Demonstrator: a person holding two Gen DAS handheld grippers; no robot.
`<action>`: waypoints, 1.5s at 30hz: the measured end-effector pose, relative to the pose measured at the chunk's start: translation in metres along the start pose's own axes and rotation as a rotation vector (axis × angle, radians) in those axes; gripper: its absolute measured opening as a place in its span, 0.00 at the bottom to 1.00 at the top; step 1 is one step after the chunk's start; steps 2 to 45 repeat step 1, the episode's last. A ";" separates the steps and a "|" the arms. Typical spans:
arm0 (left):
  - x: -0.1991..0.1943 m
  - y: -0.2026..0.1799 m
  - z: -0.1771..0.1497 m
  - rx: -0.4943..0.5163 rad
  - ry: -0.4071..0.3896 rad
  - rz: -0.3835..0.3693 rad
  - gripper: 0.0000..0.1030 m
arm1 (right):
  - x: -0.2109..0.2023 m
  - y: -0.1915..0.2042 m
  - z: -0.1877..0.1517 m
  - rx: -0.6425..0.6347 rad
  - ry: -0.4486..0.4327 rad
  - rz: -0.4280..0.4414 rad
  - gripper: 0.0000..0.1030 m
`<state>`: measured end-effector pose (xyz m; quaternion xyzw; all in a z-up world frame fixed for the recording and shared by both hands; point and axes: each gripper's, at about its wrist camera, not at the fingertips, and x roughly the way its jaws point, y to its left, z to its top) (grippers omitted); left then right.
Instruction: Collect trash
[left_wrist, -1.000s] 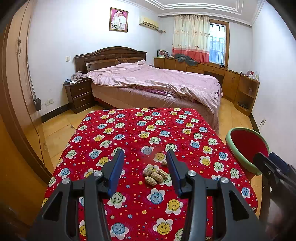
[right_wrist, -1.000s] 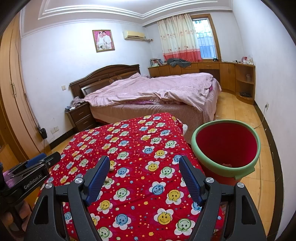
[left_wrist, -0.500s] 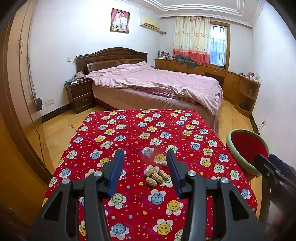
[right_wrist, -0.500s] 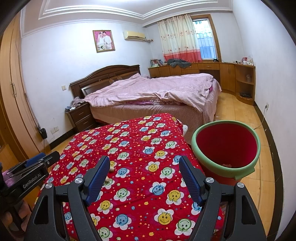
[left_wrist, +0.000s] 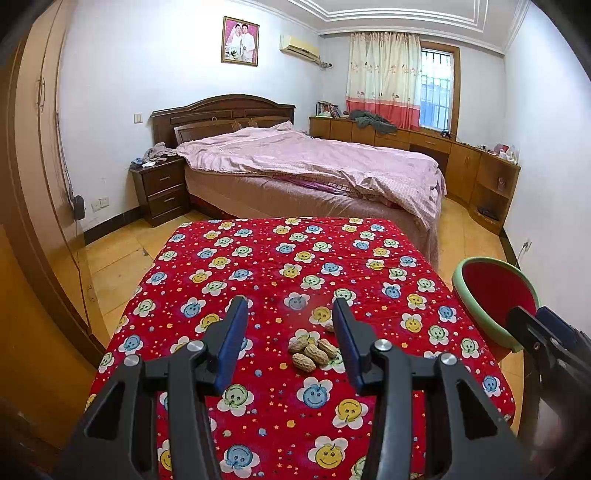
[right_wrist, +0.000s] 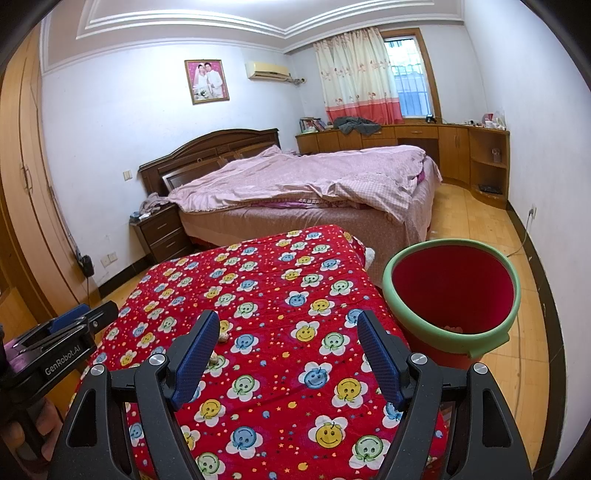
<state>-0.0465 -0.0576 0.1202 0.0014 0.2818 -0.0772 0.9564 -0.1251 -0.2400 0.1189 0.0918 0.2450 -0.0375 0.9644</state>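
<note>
Where the left gripper (left_wrist: 288, 321) hangs above the red smiley-print tablecloth (left_wrist: 258, 266), jaws parted and holding nothing, a small peanut pile (left_wrist: 312, 352) lies between its tips, one nut partly hidden behind the right finger. Right gripper (right_wrist: 286, 334): jaws spread wide, also holding nothing. At two o'clock, off the table edge, stands the red bin (right_wrist: 452, 291), contents indistinct.
</note>
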 end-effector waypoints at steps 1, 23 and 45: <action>0.000 0.001 0.000 0.001 0.004 -0.004 0.46 | 0.001 0.000 0.000 0.001 0.001 -0.002 0.76; 0.000 0.001 0.000 0.001 0.004 -0.004 0.46 | 0.001 0.000 0.000 0.001 0.001 -0.002 0.76; 0.000 0.001 0.000 0.001 0.004 -0.004 0.46 | 0.001 0.000 0.000 0.001 0.001 -0.002 0.76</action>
